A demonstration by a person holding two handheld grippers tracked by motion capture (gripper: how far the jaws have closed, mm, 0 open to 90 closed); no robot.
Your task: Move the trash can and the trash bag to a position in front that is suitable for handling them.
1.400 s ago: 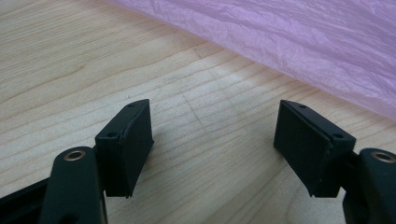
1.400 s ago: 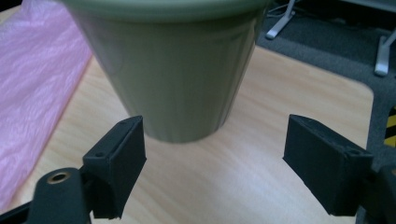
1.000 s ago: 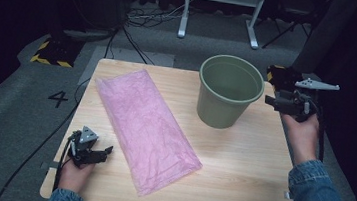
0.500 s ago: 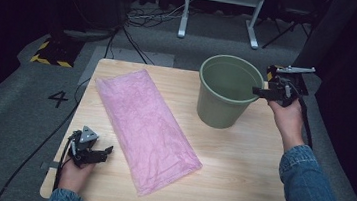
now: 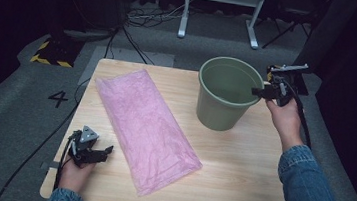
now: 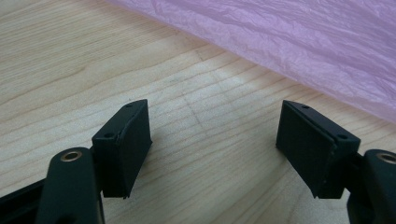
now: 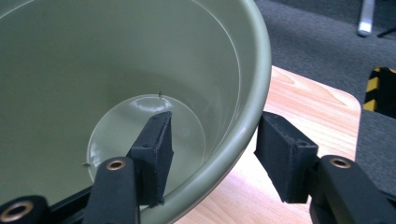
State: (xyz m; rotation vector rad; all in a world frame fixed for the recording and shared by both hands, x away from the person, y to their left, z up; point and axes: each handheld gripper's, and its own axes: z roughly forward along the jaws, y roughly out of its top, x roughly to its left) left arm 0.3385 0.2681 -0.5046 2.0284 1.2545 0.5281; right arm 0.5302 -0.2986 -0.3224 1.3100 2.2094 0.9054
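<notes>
On the surface, the bucket stands at the far right, the bag lies left of it. The right tongs straddle the bucket's rim; the left tongs sit near-left beside the bag.

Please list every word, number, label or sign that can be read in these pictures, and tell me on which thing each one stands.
"4": a dark number on the grey floor, left of the table.
The green bucket, the pink plastic bag, the left gripper and the right gripper carry no readable text.
The yellow and black striped mat has a pattern, no words.
</notes>
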